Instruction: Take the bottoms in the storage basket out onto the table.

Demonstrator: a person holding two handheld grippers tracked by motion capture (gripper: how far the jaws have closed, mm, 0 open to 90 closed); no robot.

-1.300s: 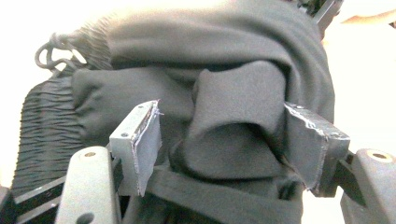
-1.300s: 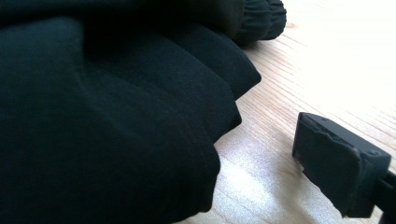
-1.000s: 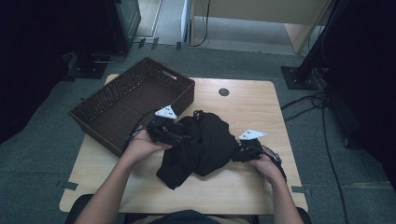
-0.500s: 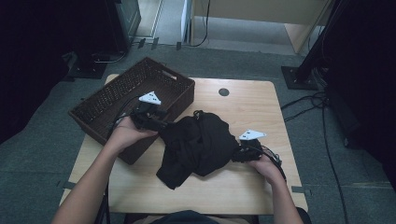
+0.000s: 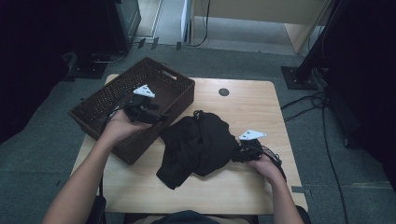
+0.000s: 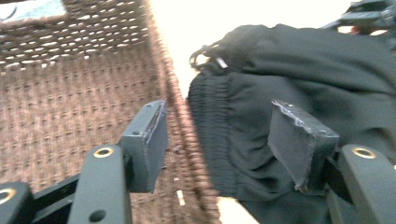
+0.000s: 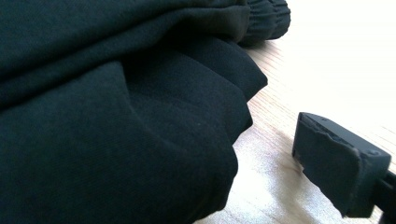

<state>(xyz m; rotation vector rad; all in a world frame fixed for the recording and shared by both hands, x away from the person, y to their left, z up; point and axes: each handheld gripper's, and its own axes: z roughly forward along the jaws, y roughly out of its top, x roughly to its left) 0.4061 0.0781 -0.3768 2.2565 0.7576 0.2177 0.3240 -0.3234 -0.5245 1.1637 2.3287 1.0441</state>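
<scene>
— Two grippers, one garment (image 5: 198,144). Where do we stand?

— We have the black garment heaped mid-table (image 5: 261,186), its left edge just beside the wicker basket (image 5: 180,100). Our right gripper (image 5: 240,153) sits at the heap's right edge; from its own camera one pad (image 7: 338,170) stands clear of the cloth over bare wood, the other is hidden behind the folds, so we cannot tell whether it has hold.

— And the left?

— Our left gripper (image 5: 156,116) hovers over the basket's near wall with its jaws apart and nothing between them, though they have just been closing a little. In its own view the ribbed waistband (image 6: 210,135) lies straight ahead.

— So which step is this?

— We judge it a regrip: the left gripper is free and lining up for a fresh hold. Next we should bring it down onto that waistband, close on a single layer, and keep clear of the basket's rim.
</scene>
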